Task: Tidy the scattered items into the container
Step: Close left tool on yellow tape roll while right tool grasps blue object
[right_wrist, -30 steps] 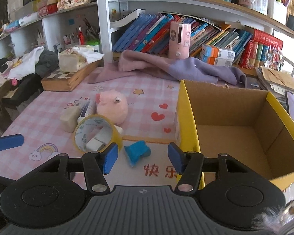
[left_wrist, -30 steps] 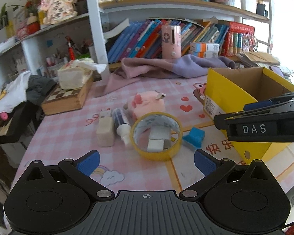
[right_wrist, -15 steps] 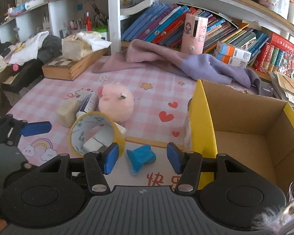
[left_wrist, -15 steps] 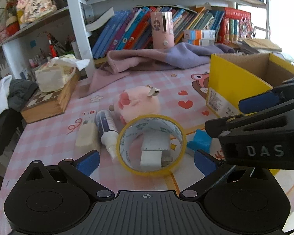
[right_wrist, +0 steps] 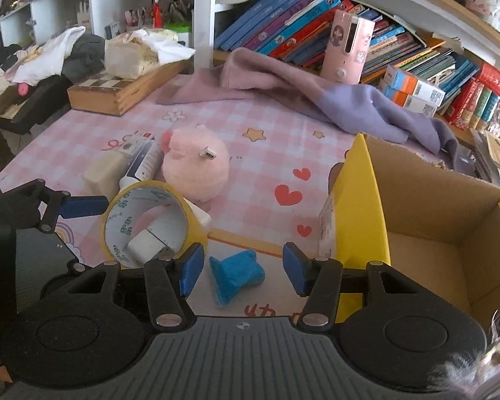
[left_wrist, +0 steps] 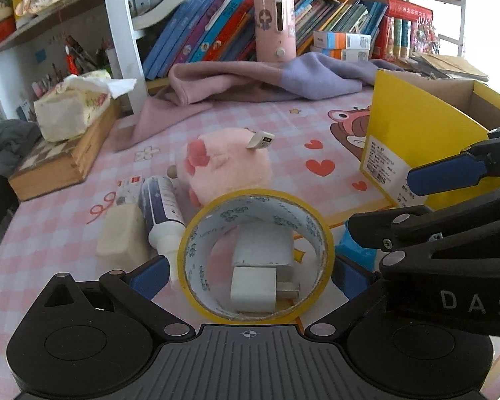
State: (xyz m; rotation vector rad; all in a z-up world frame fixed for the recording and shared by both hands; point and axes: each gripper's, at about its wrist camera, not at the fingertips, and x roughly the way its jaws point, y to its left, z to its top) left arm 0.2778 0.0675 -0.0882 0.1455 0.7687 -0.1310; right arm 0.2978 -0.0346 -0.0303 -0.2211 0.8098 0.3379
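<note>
A yellow tape roll (left_wrist: 255, 256) stands on edge on the pink checked table, with a white charger (left_wrist: 256, 283) inside it. My left gripper (left_wrist: 250, 275) is open, its blue pads on either side of the roll. My right gripper (right_wrist: 242, 271) is open around a small blue item (right_wrist: 236, 275). A pink plush (left_wrist: 228, 165), a white tube (left_wrist: 161, 213) and a cream block (left_wrist: 123, 236) lie behind the roll. The open yellow cardboard box (right_wrist: 360, 220) stands on the right and looks empty.
A purple-pink cloth (left_wrist: 250, 83) lies at the back under a bookshelf. A wooden chess box (left_wrist: 60, 163) with a tissue pack on it stands at the left. My right gripper's arm crosses the left wrist view at the right.
Both grippers have moved forward and lower. The left one has come around the tape roll, the right one around the blue item. Nothing has been picked up.
</note>
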